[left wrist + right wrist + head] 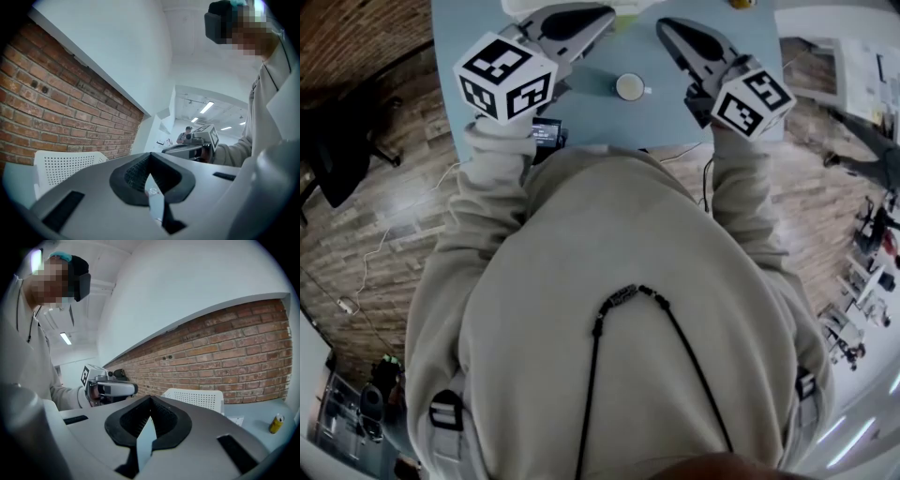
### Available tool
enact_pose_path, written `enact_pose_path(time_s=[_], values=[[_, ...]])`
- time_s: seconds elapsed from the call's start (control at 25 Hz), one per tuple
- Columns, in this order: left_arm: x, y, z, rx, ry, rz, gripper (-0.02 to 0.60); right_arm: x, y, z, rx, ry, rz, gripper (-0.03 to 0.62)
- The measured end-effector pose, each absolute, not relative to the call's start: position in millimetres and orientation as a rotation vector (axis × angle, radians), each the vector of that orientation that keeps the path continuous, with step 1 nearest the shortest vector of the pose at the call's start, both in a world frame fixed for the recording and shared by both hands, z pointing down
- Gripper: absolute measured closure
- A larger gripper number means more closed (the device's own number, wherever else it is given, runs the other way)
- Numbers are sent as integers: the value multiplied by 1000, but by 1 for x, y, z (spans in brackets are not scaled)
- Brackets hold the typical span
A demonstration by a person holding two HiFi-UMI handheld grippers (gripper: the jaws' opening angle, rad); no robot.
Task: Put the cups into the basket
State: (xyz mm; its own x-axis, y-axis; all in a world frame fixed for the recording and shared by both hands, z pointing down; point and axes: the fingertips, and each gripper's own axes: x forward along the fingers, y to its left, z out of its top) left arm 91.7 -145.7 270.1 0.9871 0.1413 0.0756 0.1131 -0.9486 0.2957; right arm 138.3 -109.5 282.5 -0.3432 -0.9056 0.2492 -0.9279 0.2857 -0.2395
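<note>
Cup point(629, 87): white; on counter point(600, 122) between left tongs point(150, 159) and right tongs point(150, 401), both closed, empty. Likely light, rigid, breakable; take by rim.

a: where does the head view sit?
b: above the person's head, aimed steeply down past the chest to the near edge of the table point(591, 117). the left gripper point(581, 21) and right gripper point(684, 36) are close beneath it.
a: and the two gripper views?
b: each rides low on its gripper, right behind its own jaws, looking forward along them and slightly upward. both take in the brick wall point(56, 108) and the white basket point(197, 398), and each shows the other gripper off to one side.
</note>
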Motion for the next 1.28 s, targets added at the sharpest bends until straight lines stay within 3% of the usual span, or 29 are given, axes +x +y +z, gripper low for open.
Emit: enact_pose_path(time_s=[1.28], values=[[117, -126, 291, 2835, 128, 218, 583, 137, -111, 320, 1610, -2552, 576, 582]])
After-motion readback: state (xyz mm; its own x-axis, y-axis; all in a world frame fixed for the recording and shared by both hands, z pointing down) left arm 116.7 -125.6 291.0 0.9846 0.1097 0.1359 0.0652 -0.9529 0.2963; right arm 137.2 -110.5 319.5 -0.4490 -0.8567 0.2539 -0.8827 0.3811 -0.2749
